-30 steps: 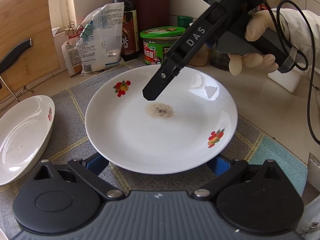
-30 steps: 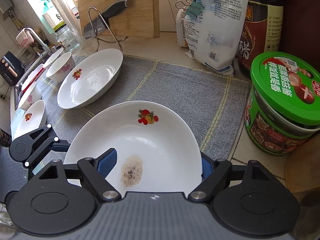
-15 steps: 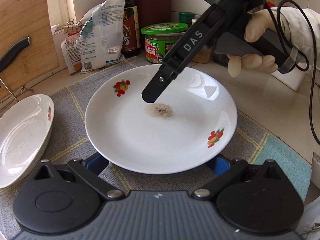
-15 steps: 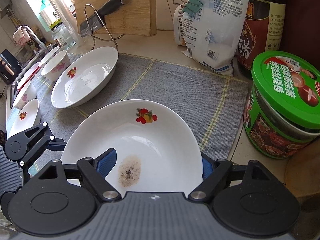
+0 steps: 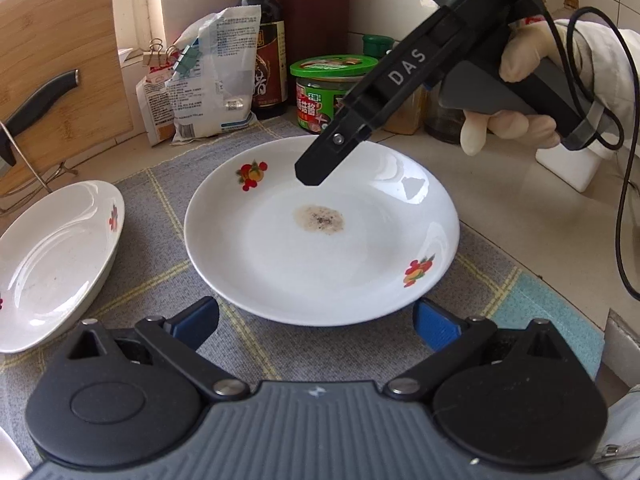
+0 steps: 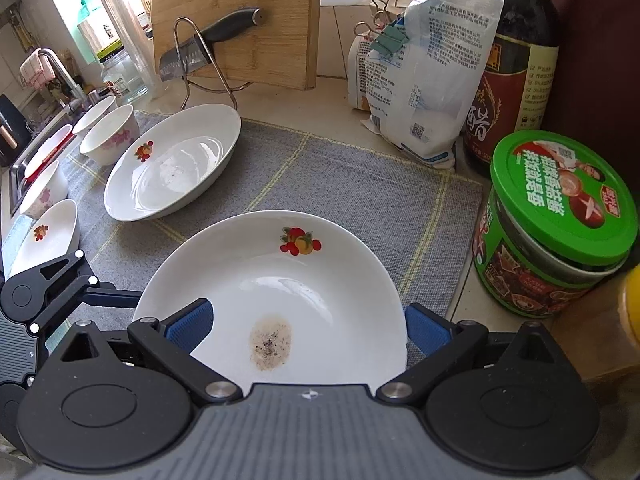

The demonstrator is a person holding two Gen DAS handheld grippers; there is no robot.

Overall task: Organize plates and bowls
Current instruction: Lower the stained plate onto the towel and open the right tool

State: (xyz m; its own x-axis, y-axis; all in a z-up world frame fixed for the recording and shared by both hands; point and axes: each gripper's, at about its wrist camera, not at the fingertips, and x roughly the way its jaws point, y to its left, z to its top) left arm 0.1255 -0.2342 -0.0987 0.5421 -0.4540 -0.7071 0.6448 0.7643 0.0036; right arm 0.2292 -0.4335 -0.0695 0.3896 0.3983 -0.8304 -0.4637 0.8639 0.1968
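A white plate with fruit prints and a brown stain [image 5: 320, 232] lies on the grey mat; it also shows in the right wrist view [image 6: 276, 300]. My left gripper [image 5: 316, 326] is open, its blue pads just short of the plate's near rim. My right gripper [image 6: 306, 328] is open and hovers over the plate, a pad on either side; it shows from outside in the left wrist view [image 5: 316, 170]. A second white fruit-print plate [image 6: 172, 164] lies to the left, also seen in the left wrist view [image 5: 52, 264]. Small bowls [image 6: 108, 136] and a small dish [image 6: 46, 236] stand further left.
A green-lidded jar [image 6: 556, 224], a dark sauce bottle [image 6: 516, 64] and clipped bags [image 6: 424, 76] stand at the mat's far right. A cutting board [image 6: 240, 20] and a knife on a wire rack [image 6: 208, 44] stand behind. A sink [image 6: 36, 156] lies far left.
My left gripper has pulled back from the stained plate, so its pads no longer sit under the rim. My right gripper has moved slightly further over the plate.
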